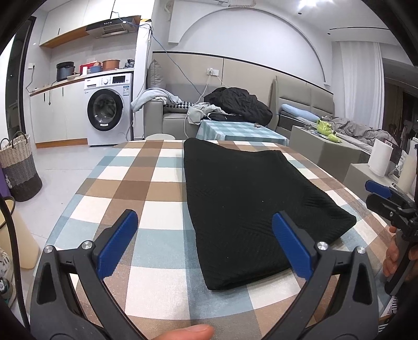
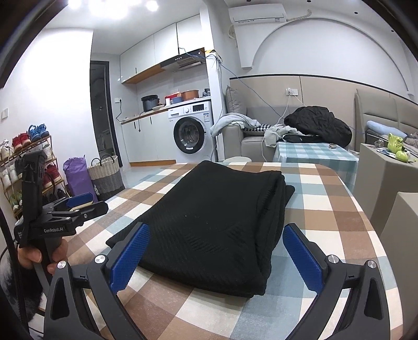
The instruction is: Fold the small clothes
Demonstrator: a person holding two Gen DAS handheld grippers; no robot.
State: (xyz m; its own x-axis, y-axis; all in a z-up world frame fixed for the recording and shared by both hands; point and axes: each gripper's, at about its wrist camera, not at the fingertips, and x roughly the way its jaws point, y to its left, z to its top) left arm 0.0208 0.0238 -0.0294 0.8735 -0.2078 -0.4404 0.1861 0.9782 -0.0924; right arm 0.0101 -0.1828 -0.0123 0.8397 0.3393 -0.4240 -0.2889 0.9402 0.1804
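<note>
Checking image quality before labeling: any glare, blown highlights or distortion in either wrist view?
Left wrist view: strong fisheye bending, dark corner vignette, black garment shows little texture, checkered tablecloth evenly lit. Right wrist view: ceiling lights blown out top left, same vignette, knit pattern on the garment faintly readable. Both sharp, no motion blur.

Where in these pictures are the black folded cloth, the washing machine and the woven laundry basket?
black folded cloth (image 2: 209,222), right wrist view, middle of its top layer.
washing machine (image 1: 105,109), left wrist view, on its round door.
woven laundry basket (image 1: 19,170), left wrist view, on its side wall.
</note>
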